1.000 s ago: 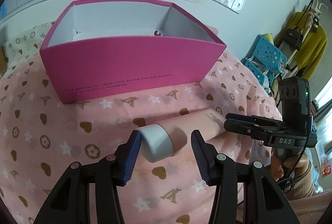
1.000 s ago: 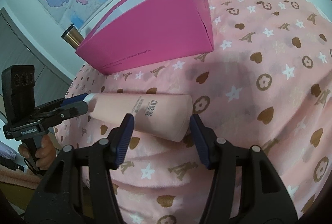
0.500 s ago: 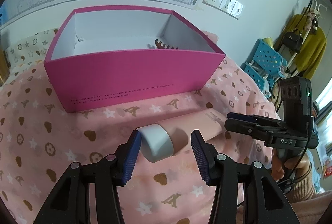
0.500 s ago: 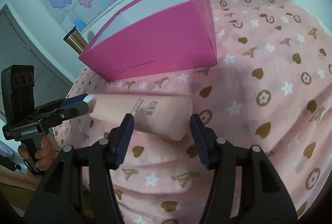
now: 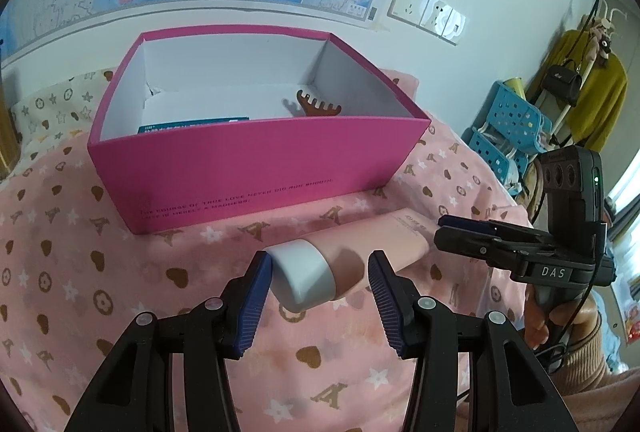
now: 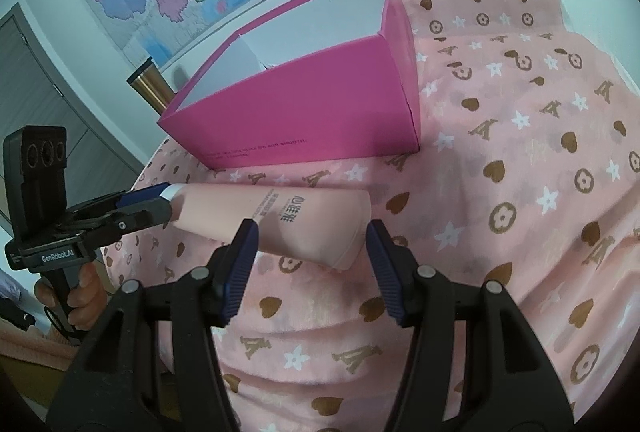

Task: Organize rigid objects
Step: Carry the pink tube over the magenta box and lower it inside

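Note:
A pink tube [image 5: 360, 244] with a white cap [image 5: 304, 272] hangs crosswise just above the pink patterned cloth [image 5: 60, 272], in front of the open magenta box [image 5: 256, 160]. My left gripper [image 5: 316, 264] is shut on the cap end. My right gripper [image 6: 310, 232] is shut on the tube's [image 6: 280, 216] flat crimped end. Each gripper shows in the other's view: the left gripper [image 6: 160, 198] at the cap, the right gripper [image 5: 444, 232] at the tube's end. Inside the box lie a brown hair claw [image 5: 318, 108] and a flat blue-edged item [image 5: 192, 126].
The magenta box [image 6: 304, 116] stands against the wall under a map. A bronze cylinder [image 6: 150, 88] stands behind the box's left corner. Blue plastic baskets [image 5: 508, 128] and a coat rack with a yellow garment [image 5: 592, 100] are off to the right. A hand [image 5: 560, 316] holds the right gripper's handle.
The box sits lower in both views and more of its inside shows, including the hair claw. The tube keeps its place between both pairs of pads.

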Available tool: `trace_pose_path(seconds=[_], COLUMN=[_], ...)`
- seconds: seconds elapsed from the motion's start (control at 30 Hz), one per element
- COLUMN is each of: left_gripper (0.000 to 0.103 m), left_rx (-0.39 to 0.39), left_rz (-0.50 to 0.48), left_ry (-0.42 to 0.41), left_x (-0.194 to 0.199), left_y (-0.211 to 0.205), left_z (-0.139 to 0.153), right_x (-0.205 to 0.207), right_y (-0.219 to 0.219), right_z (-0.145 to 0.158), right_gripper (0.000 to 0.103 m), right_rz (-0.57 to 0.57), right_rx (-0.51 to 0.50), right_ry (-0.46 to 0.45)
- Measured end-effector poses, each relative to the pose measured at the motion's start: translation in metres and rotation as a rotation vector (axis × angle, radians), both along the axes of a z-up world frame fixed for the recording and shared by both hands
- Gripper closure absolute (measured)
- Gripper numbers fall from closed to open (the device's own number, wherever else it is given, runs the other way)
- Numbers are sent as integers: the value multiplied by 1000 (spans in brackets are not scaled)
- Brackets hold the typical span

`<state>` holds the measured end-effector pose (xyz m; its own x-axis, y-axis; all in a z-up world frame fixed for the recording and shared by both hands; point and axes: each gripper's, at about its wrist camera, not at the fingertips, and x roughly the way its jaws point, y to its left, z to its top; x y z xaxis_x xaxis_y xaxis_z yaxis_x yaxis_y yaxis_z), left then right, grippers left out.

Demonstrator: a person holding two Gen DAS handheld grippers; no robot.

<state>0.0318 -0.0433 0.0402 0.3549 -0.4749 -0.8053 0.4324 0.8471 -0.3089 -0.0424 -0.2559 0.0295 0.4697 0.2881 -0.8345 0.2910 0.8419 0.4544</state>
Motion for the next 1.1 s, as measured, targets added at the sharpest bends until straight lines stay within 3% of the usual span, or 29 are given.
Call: trace_pose_path(seconds=[1.1], left_gripper=[53], left_rx=[-15], left_rz=[3], left_ry=[-85], left_x=[11], left_y=[-5], left_z=[23], right_x=[17], right_y=[-12], right_z=[25], right_gripper=[44], right_rz=[7], right_rx=[-50], right_ry=[-80])
